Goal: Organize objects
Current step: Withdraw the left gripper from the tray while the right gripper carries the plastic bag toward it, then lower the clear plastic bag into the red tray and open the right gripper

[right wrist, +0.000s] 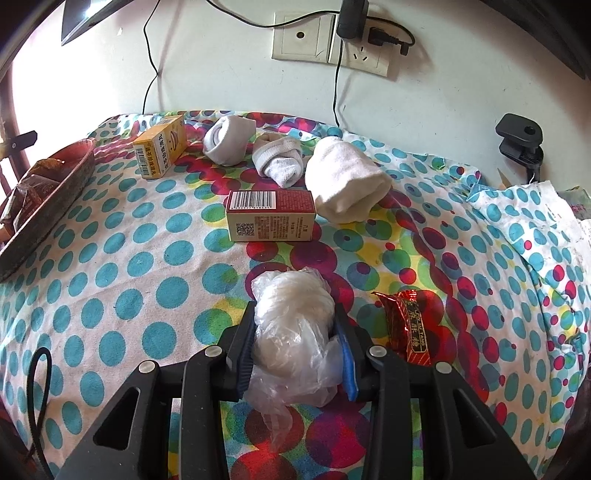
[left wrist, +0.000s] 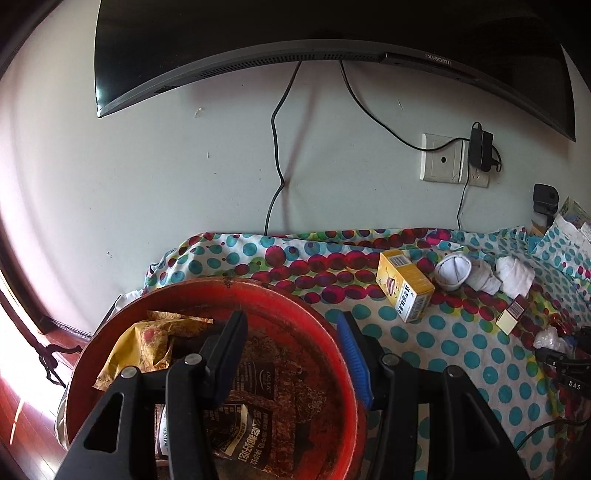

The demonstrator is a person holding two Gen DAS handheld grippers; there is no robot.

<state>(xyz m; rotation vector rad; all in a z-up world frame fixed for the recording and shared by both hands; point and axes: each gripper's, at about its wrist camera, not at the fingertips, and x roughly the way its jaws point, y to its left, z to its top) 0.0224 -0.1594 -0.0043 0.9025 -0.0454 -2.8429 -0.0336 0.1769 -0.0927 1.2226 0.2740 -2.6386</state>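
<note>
My left gripper (left wrist: 291, 326) stands open above a round red tray (left wrist: 317, 321), with nothing between its fingers. In the tray lie a crumpled yellow wrapper (left wrist: 147, 350) and dark snack packets (left wrist: 243, 424). My right gripper (right wrist: 295, 312) is shut on a balled clear plastic bag (right wrist: 295, 321) that rests on the dotted cloth (right wrist: 147, 258). Beside it on the right lies a red snack wrapper (right wrist: 406, 328). Farther back are a red-and-cream box (right wrist: 271, 216), a yellow box (right wrist: 160, 151), two rolled white socks (right wrist: 227, 140) and a rolled white cloth (right wrist: 345, 181).
The red tray (right wrist: 55, 177) sits at the cloth's left edge in the right wrist view. Cables (left wrist: 275, 147) hang down the wall from a monitor (left wrist: 295, 33), next to a socket plate (right wrist: 325, 40). A black clamp (right wrist: 521, 140) stands at the back right, a black cable loop (right wrist: 40, 387) at the front left.
</note>
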